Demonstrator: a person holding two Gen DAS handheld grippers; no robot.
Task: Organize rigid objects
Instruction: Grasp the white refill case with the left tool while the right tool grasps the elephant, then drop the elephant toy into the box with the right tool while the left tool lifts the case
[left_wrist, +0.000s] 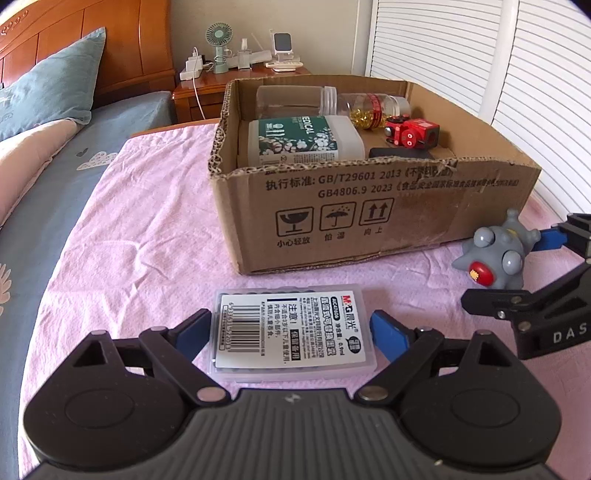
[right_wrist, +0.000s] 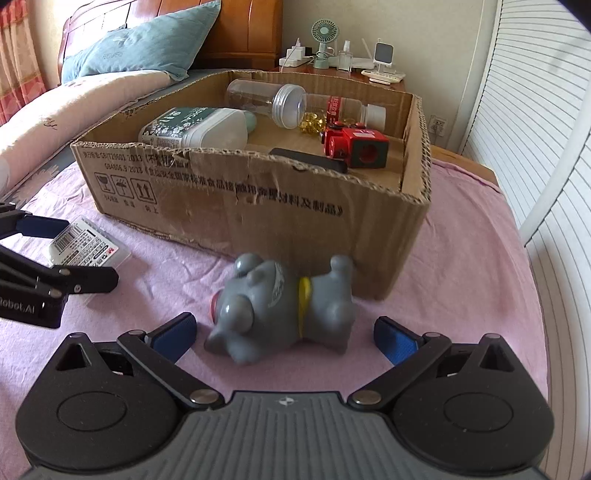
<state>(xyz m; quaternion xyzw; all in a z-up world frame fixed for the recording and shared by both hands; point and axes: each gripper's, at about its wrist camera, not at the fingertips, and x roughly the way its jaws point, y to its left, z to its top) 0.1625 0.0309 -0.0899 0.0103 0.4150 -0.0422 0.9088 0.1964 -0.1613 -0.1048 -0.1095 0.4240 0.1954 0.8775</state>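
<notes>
Cardboard box (left_wrist: 369, 206) ahead of both claws holds a white medical bottle (left_wrist: 306, 140), two clear bottles and a red toy (left_wrist: 410, 133). Left claw (left_wrist: 291, 334) is released around the plastic case (left_wrist: 291, 332); right claw (right_wrist: 284, 338), released, straddles the grey figurine (right_wrist: 280, 306).

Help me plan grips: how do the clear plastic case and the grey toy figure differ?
The clear plastic case is flat and boxy with a printed barcode label; the grey toy figure is rounded and knobbly. The case lies flat between the left gripper fingers; the toy lies tipped on its side between the right gripper fingers. Both rest on the pink cloth outside the cardboard box.
</notes>
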